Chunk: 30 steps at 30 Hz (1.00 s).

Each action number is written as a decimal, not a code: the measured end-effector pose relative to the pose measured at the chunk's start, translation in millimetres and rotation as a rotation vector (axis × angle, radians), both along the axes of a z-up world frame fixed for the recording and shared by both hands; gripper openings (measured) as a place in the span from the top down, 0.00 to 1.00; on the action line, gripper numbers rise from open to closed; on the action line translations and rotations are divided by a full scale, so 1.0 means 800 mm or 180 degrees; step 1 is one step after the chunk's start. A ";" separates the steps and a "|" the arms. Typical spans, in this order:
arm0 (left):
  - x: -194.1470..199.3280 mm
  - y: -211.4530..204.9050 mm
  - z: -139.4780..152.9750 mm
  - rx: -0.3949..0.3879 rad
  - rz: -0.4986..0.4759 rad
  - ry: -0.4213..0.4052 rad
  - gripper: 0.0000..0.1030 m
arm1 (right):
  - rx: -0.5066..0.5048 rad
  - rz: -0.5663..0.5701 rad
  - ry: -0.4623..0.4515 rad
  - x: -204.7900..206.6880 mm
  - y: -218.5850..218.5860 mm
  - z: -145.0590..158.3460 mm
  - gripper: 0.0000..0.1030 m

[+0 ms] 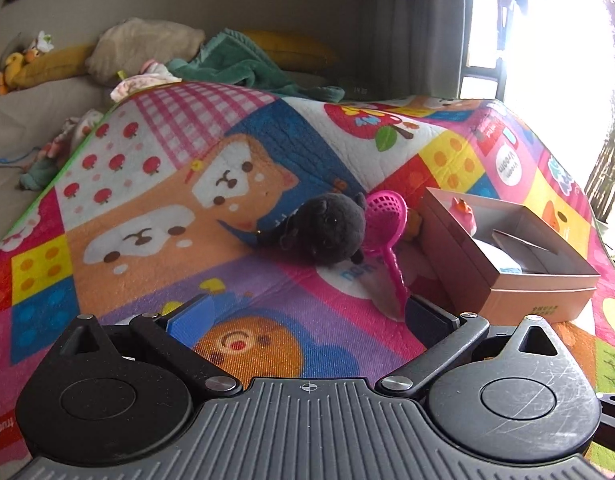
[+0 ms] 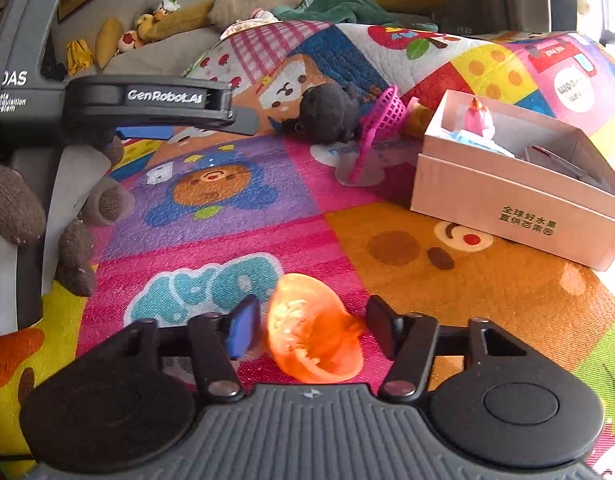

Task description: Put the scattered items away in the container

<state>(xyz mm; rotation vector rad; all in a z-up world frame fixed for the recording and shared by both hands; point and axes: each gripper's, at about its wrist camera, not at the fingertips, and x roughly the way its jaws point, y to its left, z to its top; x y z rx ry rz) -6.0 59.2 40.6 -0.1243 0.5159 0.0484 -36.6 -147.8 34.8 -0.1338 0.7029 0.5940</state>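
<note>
Orange cup [image 2: 313,340] lies between the half-spread right claw [image 2: 313,330] pads, gripped by neither.

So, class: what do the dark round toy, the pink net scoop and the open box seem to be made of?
Dark round toy: likely plush, matte and fuzzy. Pink net scoop: probably moulded plastic, glossy mesh. Open box: seemingly cardboard, flat matte printed walls.

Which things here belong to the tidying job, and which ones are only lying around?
For the job:
box
orange cup, between the right claw's fingers
pink scoop
black plush
pink toy, already in the box

Just lying about:
play mat
green blanket
pillows
plush toys on the sofa
</note>
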 end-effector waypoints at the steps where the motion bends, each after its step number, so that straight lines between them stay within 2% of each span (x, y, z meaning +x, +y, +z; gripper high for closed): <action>1: 0.001 -0.001 -0.002 -0.0007 -0.0016 0.0017 0.00 | 0.0022 -0.0057 0.0010 0.005 -0.009 0.001 0.51; 5: 0.004 -0.009 -0.008 -0.0013 -0.0072 0.0077 0.00 | -0.0035 -0.0310 -0.0027 0.017 -0.045 0.000 0.51; 8: 0.005 -0.019 -0.006 -0.0082 -0.0081 0.0045 0.00 | 0.0104 -0.0357 0.0061 0.027 -0.080 0.001 0.50; 9: 0.005 -0.024 -0.005 -0.0115 -0.0076 0.0017 0.00 | 0.0153 -0.0361 0.0053 0.028 -0.088 0.003 0.44; 10: 0.005 -0.029 -0.003 -0.0149 -0.0072 -0.0013 0.00 | 0.0176 -0.0374 0.0013 0.029 -0.093 0.005 0.34; 11: 0.005 -0.033 -0.002 -0.0183 -0.0076 -0.0039 0.00 | 0.0185 -0.0389 -0.0047 0.028 -0.097 0.007 0.30; 12: 0.007 -0.037 -0.002 -0.0202 -0.0097 -0.0053 0.00 | 0.0182 -0.0389 -0.0110 0.026 -0.100 0.009 0.26; 14: 0.012 -0.044 -0.002 -0.0161 -0.0150 -0.0055 0.00 | 0.0169 -0.0320 -0.0182 0.023 -0.096 0.011 0.25; 17: 0.021 -0.045 -0.006 -0.0076 -0.0178 -0.0025 0.00 | 0.0121 -0.0148 -0.0222 0.016 -0.082 0.011 0.15; 20: 0.025 -0.040 -0.009 -0.0025 -0.0249 -0.0023 0.00 | -0.0095 -0.0100 -0.0231 0.018 -0.070 0.004 0.16; 21: 0.026 -0.040 -0.009 0.0043 -0.0293 -0.0048 0.00 | -0.0157 -0.0088 -0.0196 0.020 -0.070 0.001 0.24; 22: 0.027 -0.041 -0.010 0.0134 -0.0342 -0.0086 0.00 | -0.0199 -0.0060 -0.0150 0.023 -0.073 -0.002 0.42; 23: 0.029 -0.042 -0.010 0.0238 -0.0394 -0.0132 0.00 | -0.0228 -0.0038 -0.0111 0.026 -0.077 -0.004 0.49; 28: 0.067 -0.061 -0.019 0.0815 -0.0557 -0.0290 0.00 | -0.0207 -0.0244 -0.0224 0.050 -0.101 -0.006 0.49; 30: 0.091 -0.069 -0.020 0.0840 -0.0530 -0.0251 0.00 | -0.0118 -0.0377 -0.0149 0.063 -0.110 -0.011 0.49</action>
